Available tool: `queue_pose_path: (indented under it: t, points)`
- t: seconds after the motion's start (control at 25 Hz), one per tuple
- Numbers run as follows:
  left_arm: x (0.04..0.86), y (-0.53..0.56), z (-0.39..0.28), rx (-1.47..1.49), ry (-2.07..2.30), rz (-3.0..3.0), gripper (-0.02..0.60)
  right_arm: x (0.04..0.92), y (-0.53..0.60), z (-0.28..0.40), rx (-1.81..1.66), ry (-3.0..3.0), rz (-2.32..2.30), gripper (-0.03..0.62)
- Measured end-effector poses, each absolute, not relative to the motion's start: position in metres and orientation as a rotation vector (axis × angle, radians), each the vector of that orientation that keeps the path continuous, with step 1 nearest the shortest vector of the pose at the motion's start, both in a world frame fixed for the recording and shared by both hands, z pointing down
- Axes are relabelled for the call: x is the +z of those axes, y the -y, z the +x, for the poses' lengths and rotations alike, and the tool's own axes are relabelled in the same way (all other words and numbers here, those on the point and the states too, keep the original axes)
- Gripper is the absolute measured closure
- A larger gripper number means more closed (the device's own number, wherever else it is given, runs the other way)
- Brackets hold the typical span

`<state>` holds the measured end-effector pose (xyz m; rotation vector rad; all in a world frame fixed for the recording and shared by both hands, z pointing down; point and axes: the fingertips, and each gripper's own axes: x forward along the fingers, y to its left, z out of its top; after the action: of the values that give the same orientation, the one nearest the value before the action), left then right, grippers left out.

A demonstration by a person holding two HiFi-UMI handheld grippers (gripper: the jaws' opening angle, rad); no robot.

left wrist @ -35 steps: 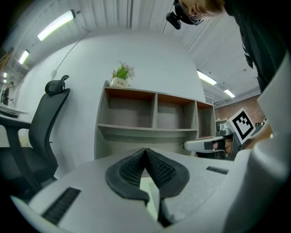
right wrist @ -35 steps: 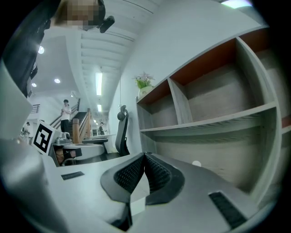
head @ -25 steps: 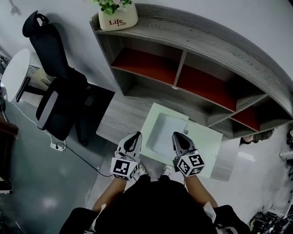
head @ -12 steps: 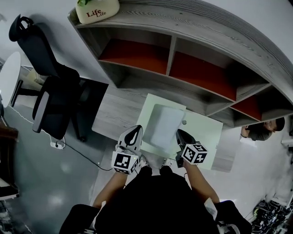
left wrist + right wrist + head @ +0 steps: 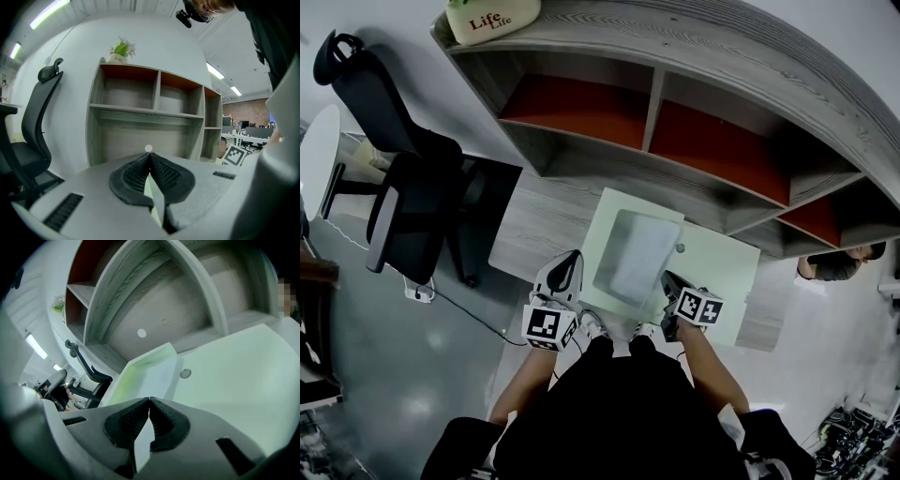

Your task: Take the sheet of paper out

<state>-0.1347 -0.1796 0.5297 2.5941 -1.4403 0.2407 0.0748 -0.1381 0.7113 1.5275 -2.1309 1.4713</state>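
Note:
A pale green folder (image 5: pixel 722 272) lies open on the grey desk (image 5: pixel 539 225) in the head view, with a white sheet of paper (image 5: pixel 635 255) over its left half. My left gripper (image 5: pixel 570 258) is at the folder's left edge. In the left gripper view the left gripper (image 5: pixel 149 155) is shut on a thin pale green edge, apparently the folder's cover. My right gripper (image 5: pixel 668 279) is at the sheet's near right corner. The right gripper (image 5: pixel 149 401) is shut on a strip of the white sheet (image 5: pixel 157 373), beside the raised green flap (image 5: pixel 123 380) and a round snap (image 5: pixel 185 373).
A curved grey shelf unit (image 5: pixel 694 103) with red back panels stands behind the desk, a plant pot (image 5: pixel 492 17) on its top. A black office chair (image 5: pixel 403 187) is at the left, a cable (image 5: pixel 469 323) runs over the floor, and a person (image 5: pixel 839 265) is at the far right.
My right gripper has come down and rolled, bringing the sheet lower over the folder. The left gripper has sunk a little and keeps its hold.

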Motion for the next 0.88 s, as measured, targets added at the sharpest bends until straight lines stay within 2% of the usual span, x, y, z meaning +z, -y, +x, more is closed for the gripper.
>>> queue_pose_path:
  t: [0.2, 0.28, 0.48, 0.88]
  points:
    - [0.536, 0.178, -0.136, 0.254, 1.433, 2.583, 0.574, 0.726, 0.139, 0.074, 1.678, 2.096, 1.527, 0.552]
    - [0.538, 0.177, -0.135, 0.256, 1.428, 2.581, 0.574, 0.73, 0.141, 0.071, 1.772, 2.09, 1.508, 0.451]
    - [0.54, 0.176, -0.138, 0.259, 1.429, 2.572, 0.574, 0.737, 0.145, 0.066, 1.929, 2.06, 1.486, 0.374]
    - [0.541, 0.179, -0.143, 0.249, 1.447, 2.557, 0.574, 0.748, 0.156, 0.059, 2.006, 1.998, 1.468, 0.365]
